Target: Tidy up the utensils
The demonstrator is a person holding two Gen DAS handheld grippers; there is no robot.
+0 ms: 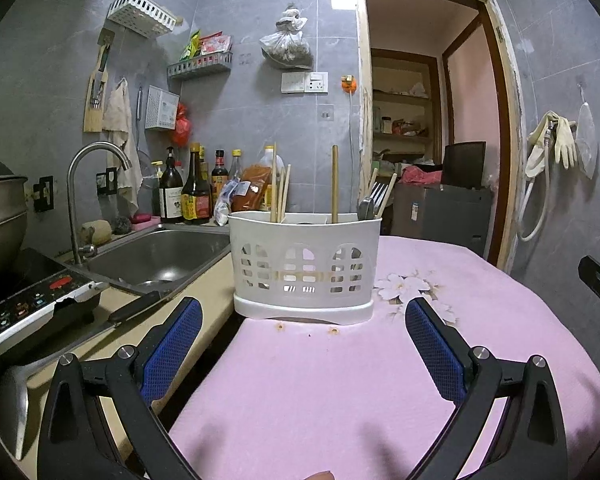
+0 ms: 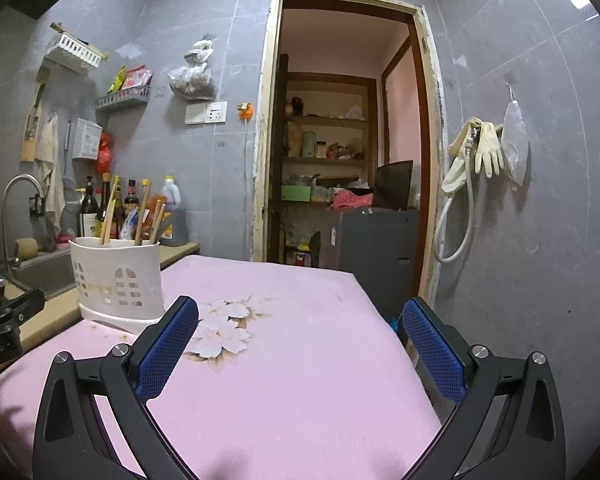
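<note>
A white slotted utensil holder (image 1: 305,268) stands at the far left edge of the pink cloth (image 1: 320,392). Chopsticks (image 1: 279,194) stick up from its left cell, one wooden handle (image 1: 335,184) from the middle, and a metal utensil (image 1: 366,207) with more sticks from the right. My left gripper (image 1: 304,322) hangs open just in front of the holder, nothing between its blue pads. The holder (image 2: 118,280) sits to the left of my right gripper (image 2: 300,320), which is open over the flower print (image 2: 224,326) and holds nothing.
A steel sink (image 1: 160,256) with a tap (image 1: 88,184) lies left of the holder, sauce bottles (image 1: 188,196) behind it. An induction cooker (image 1: 32,304) and pot (image 1: 0,216) are at far left, a metal ladle (image 1: 14,404) below. A doorway (image 2: 340,160) opens behind the table.
</note>
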